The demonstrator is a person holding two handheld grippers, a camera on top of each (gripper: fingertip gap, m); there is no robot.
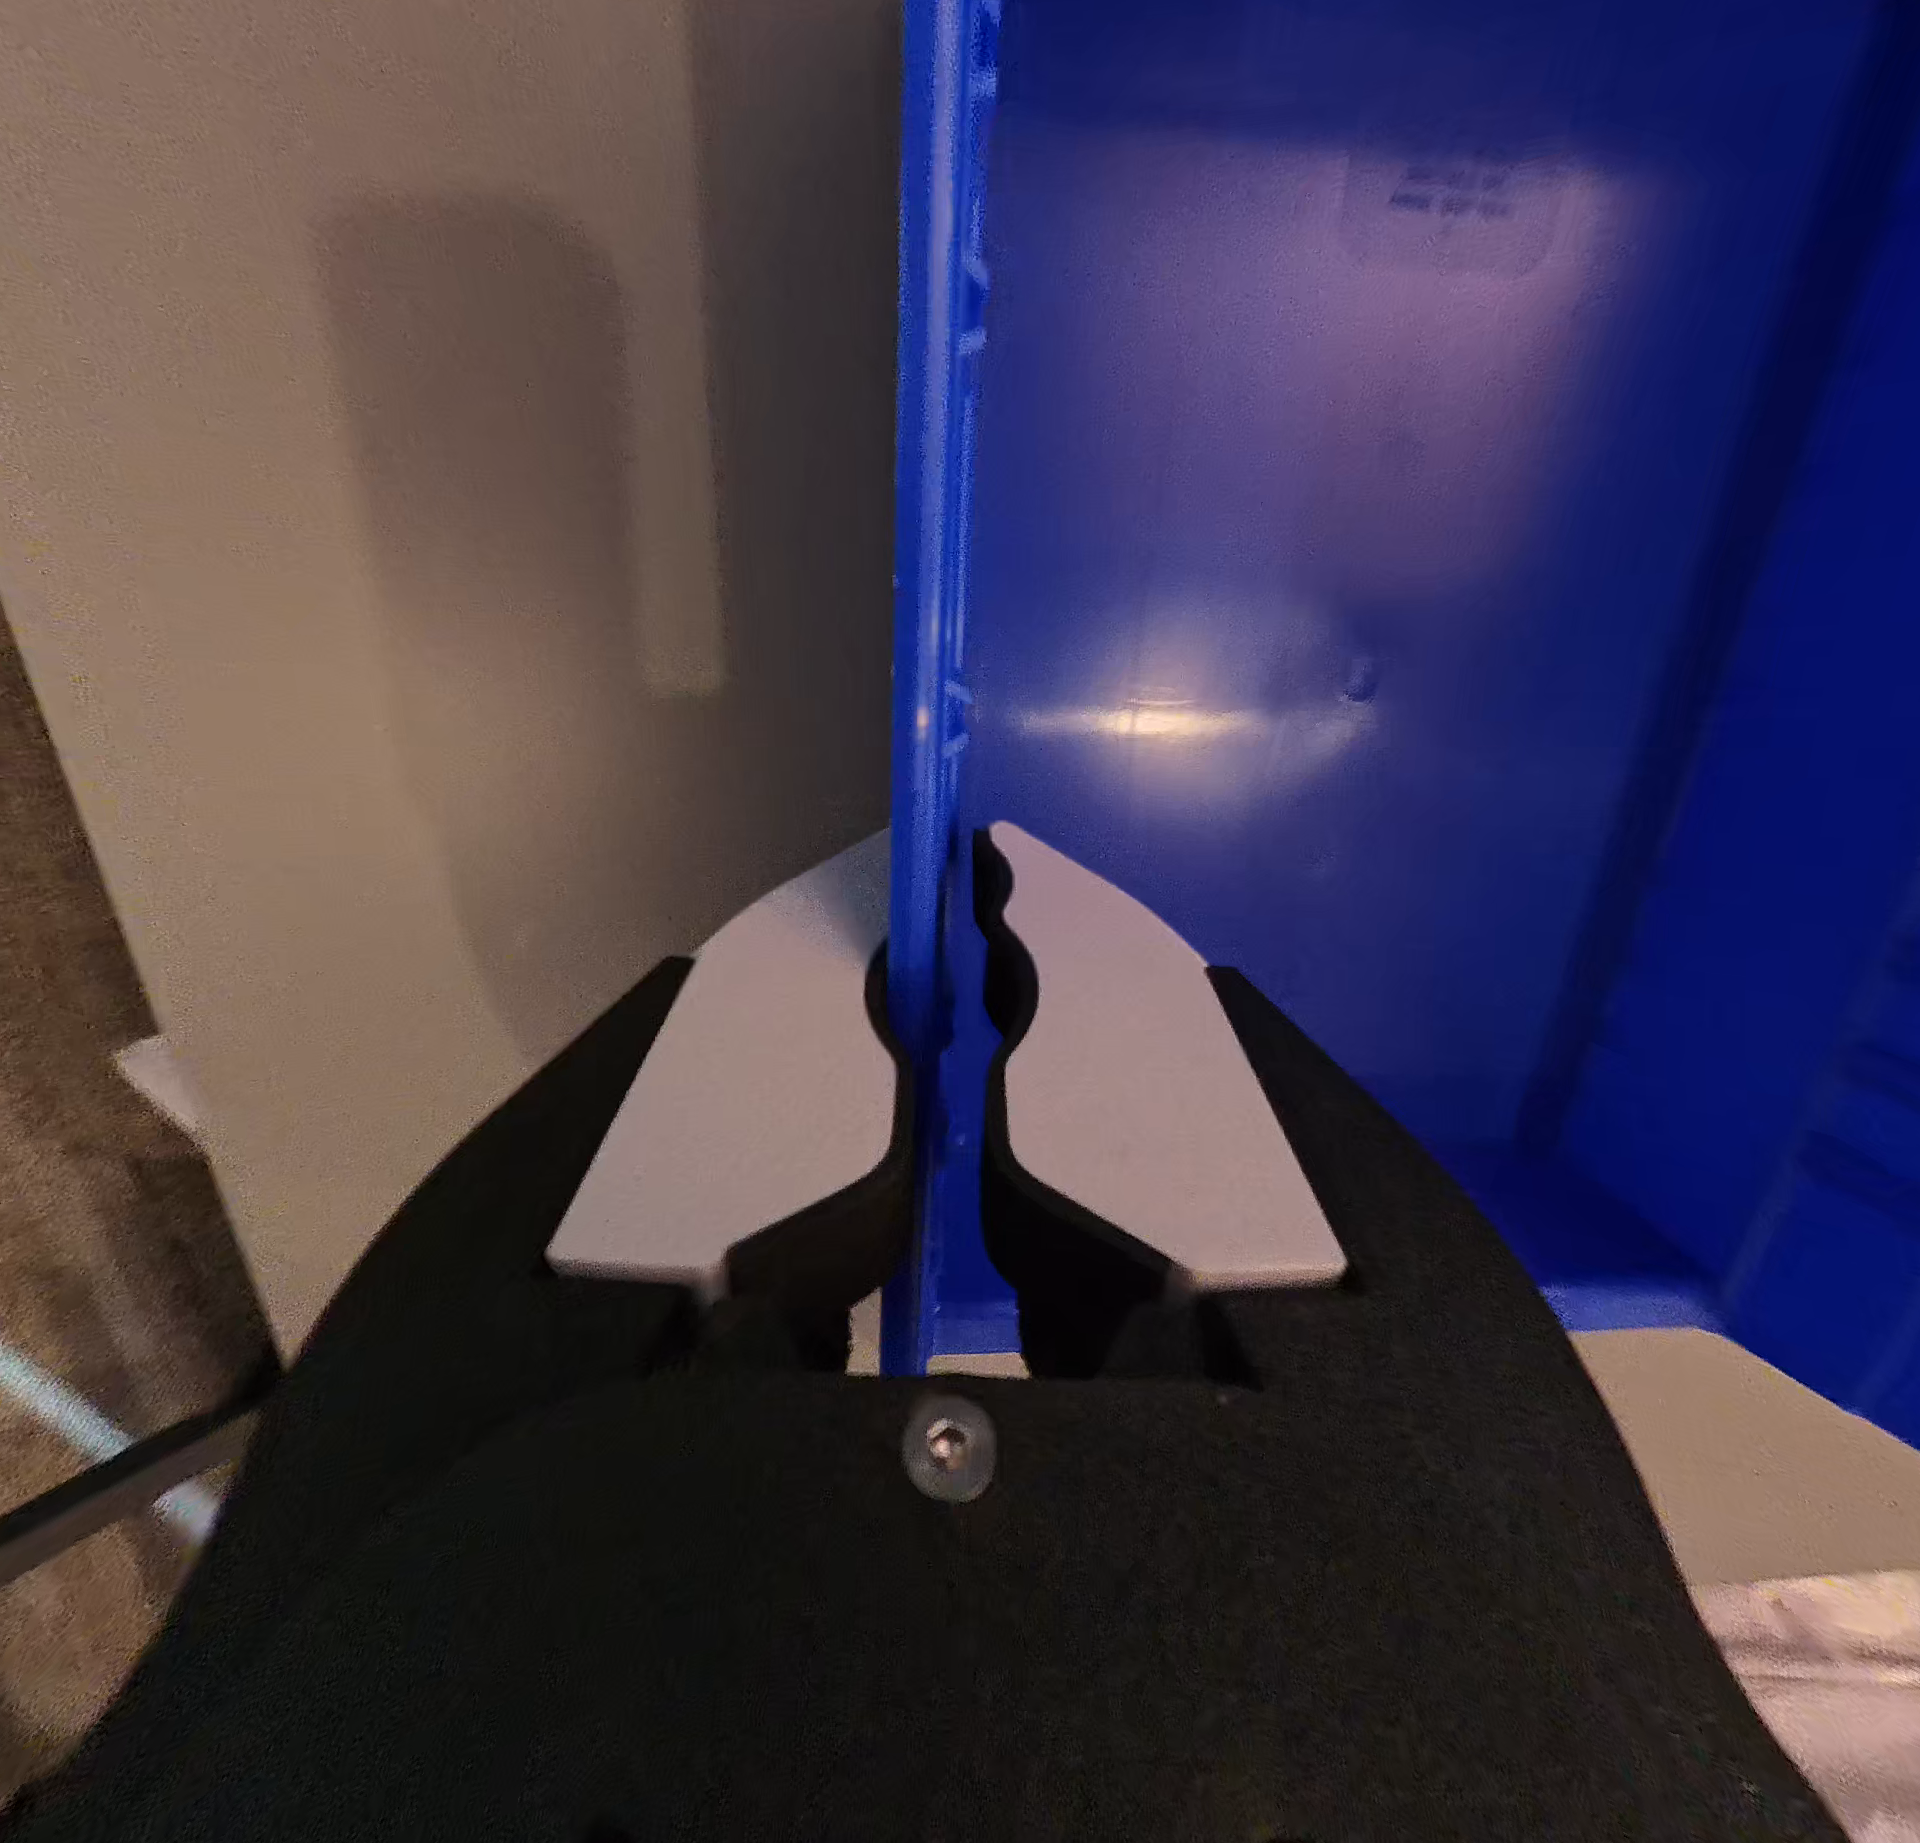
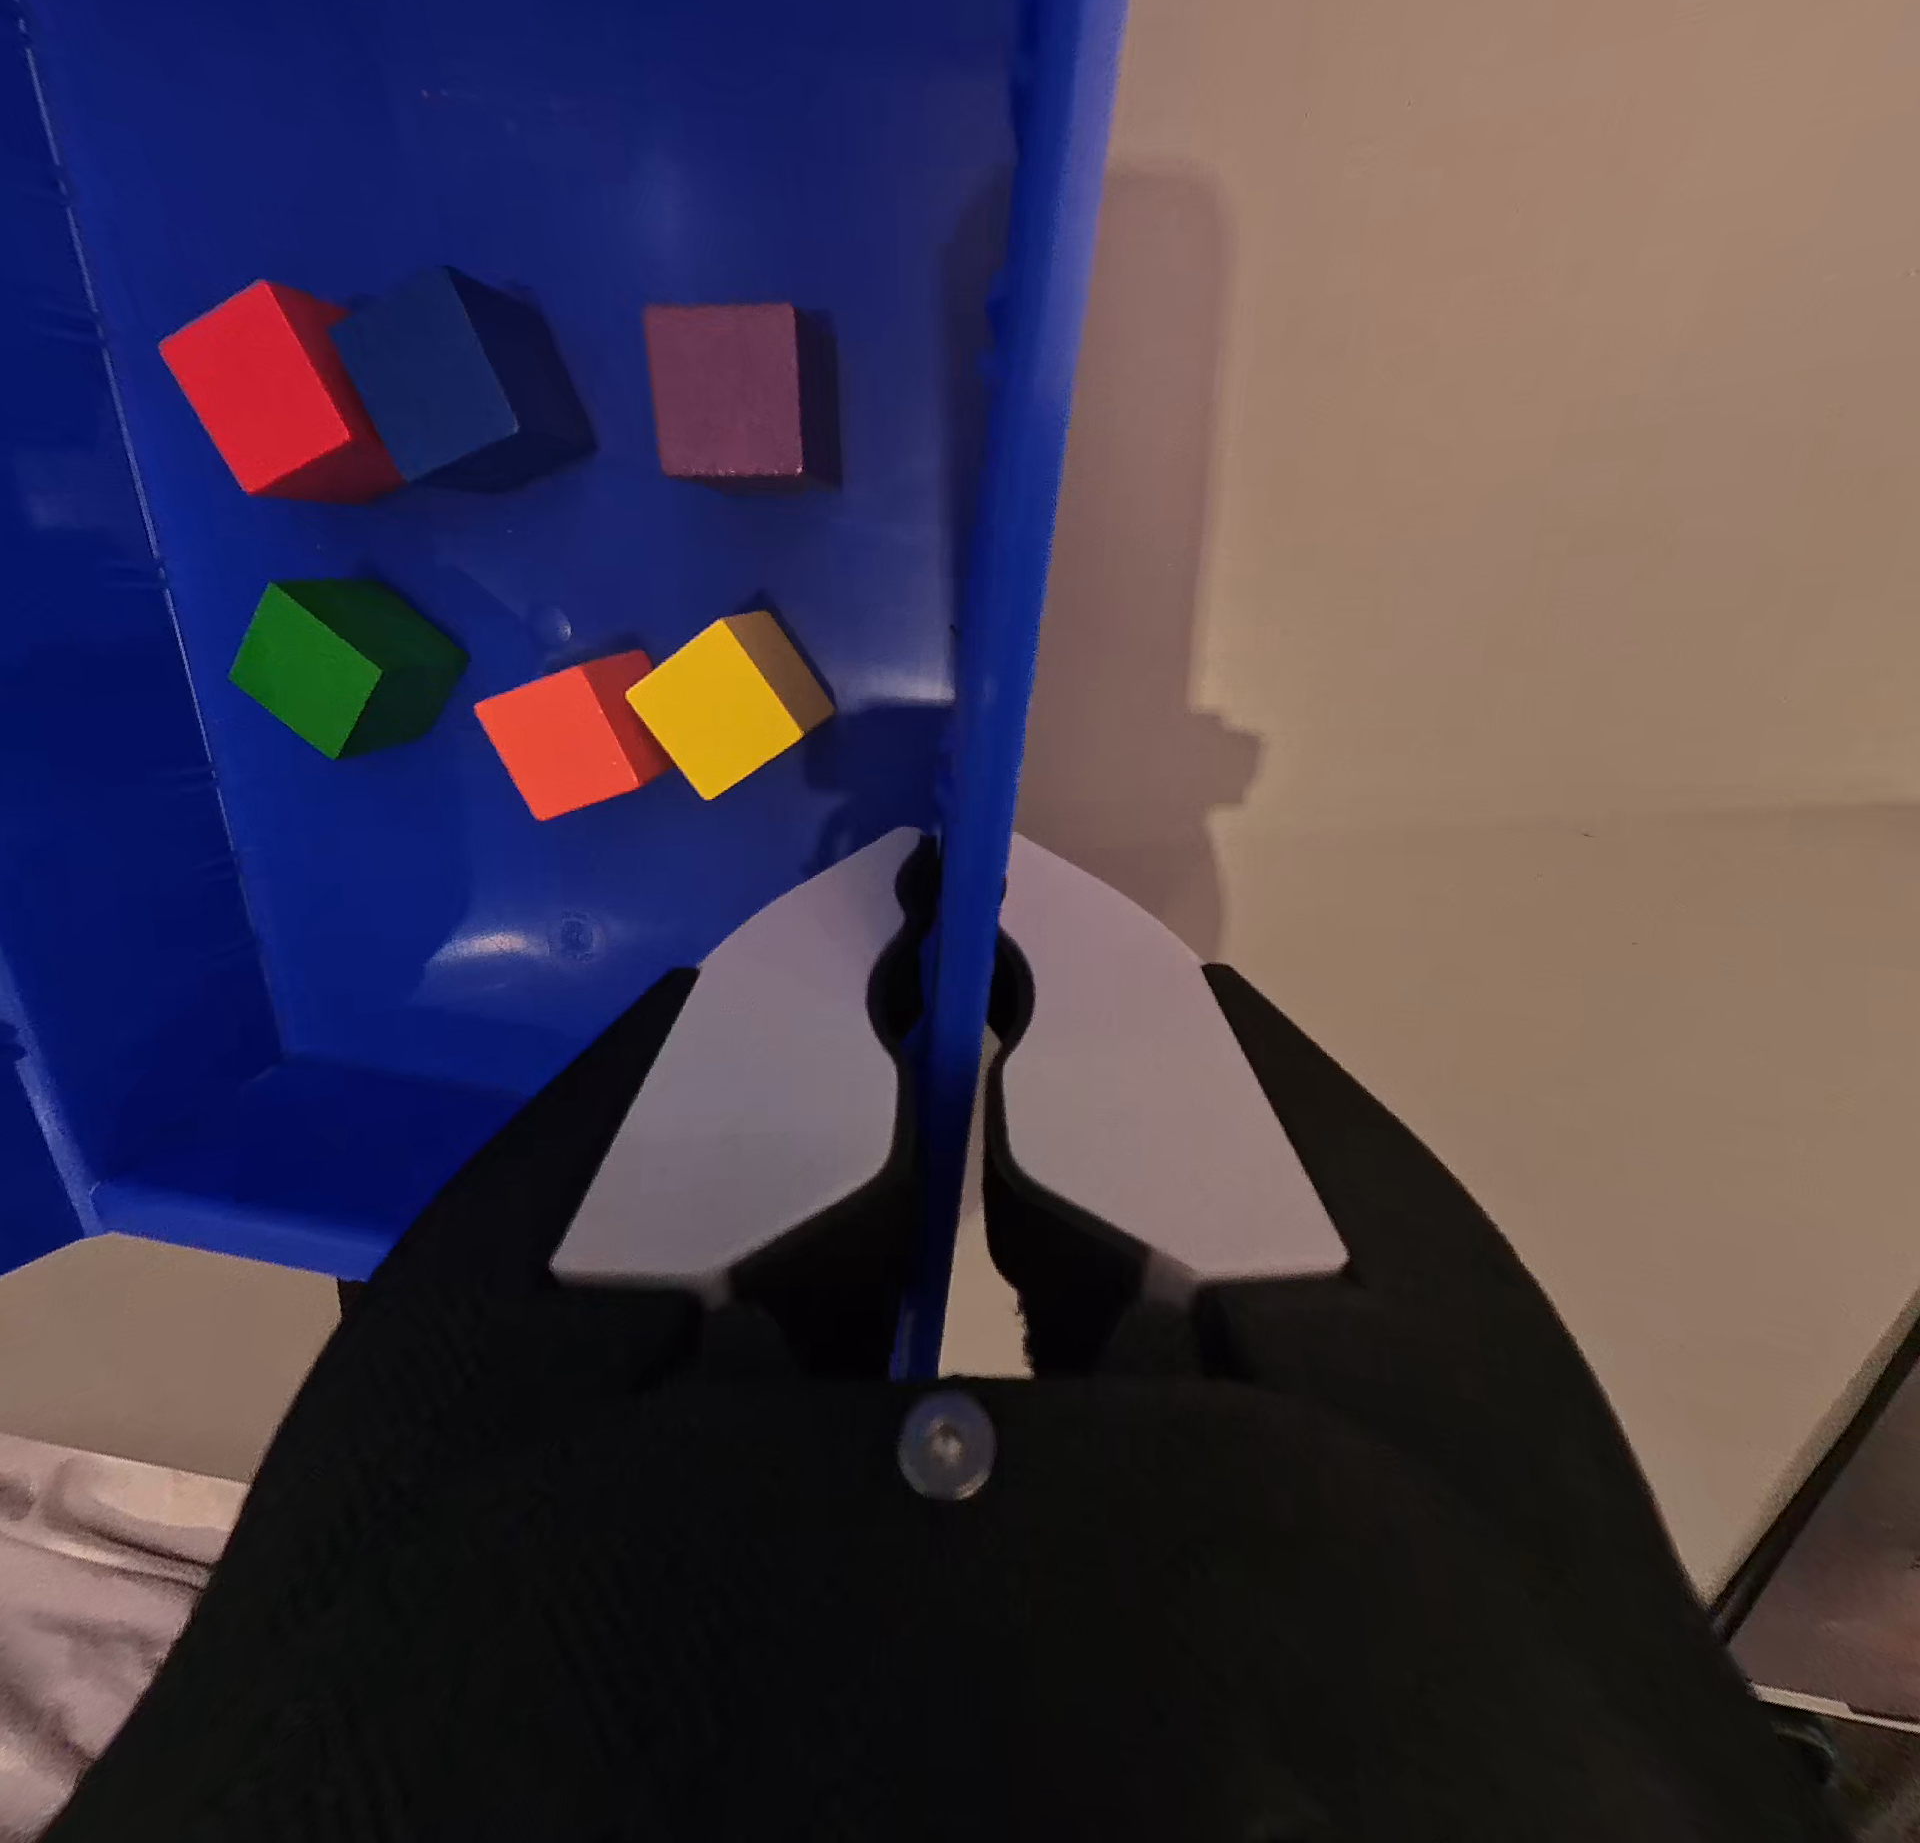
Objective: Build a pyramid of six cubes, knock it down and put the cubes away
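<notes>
A blue plastic bin (image 2: 582, 162) holds several coloured cubes on its floor: red (image 2: 260, 391), dark blue (image 2: 426, 380), purple (image 2: 727, 391), green (image 2: 312, 671), orange (image 2: 561, 739) and yellow (image 2: 717, 702). My right gripper (image 2: 961, 848) is shut on the bin's right wall (image 2: 1039, 443), one finger inside, one outside. My left gripper (image 1: 940, 837) is shut on the bin's left wall (image 1: 935, 339) in the same way. In the left wrist view the bin's inside (image 1: 1351, 443) shows bare and blurred, with no cubes in sight.
The bin rests on a pale beige tabletop (image 2: 1507, 650), also seen in the left wrist view (image 1: 416, 443). The table's edge and a dark metal frame (image 2: 1818, 1502) show at lower right. Brown carpet (image 1: 62, 962) lies past the table's left edge. One gripper's finger ends stand about 80 cm off the other's.
</notes>
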